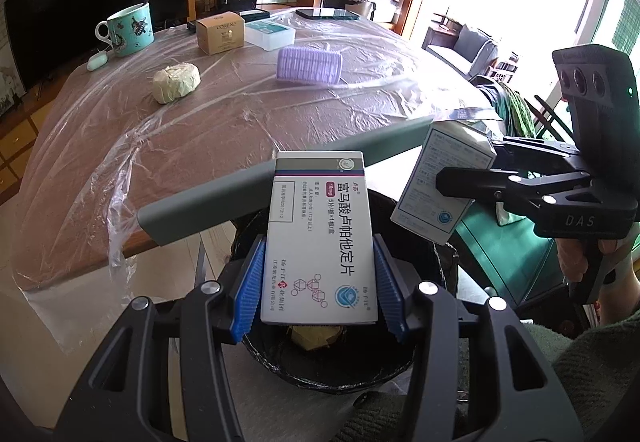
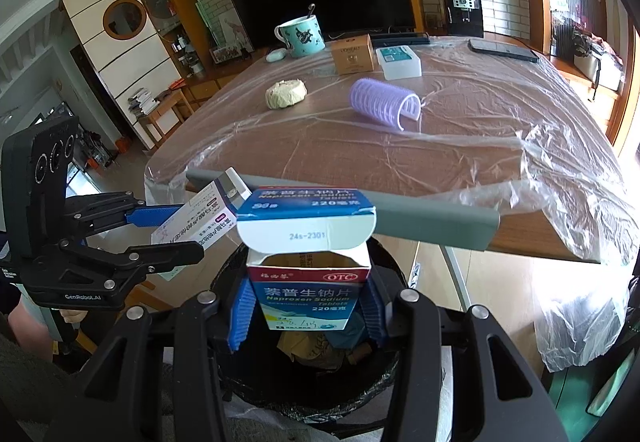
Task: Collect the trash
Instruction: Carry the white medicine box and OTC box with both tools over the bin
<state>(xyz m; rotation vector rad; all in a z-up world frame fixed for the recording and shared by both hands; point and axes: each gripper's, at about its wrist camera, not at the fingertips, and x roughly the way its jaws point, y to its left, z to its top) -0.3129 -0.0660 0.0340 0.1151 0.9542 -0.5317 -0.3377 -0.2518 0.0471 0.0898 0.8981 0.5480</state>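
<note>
My left gripper is shut on a white and purple medicine box and holds it above the black-lined trash bin. My right gripper is shut on an open blue and white Naproxen box, also above the bin. Each gripper shows in the other's view: the right one with its box, the left one with its box. Crumpled trash lies in the bin. A crumpled paper wad lies on the table.
The plastic-covered table holds a purple hair roller, a teal mug, a tan box, a white box, an earbud case and a phone. A grey padded strip lines the table edge.
</note>
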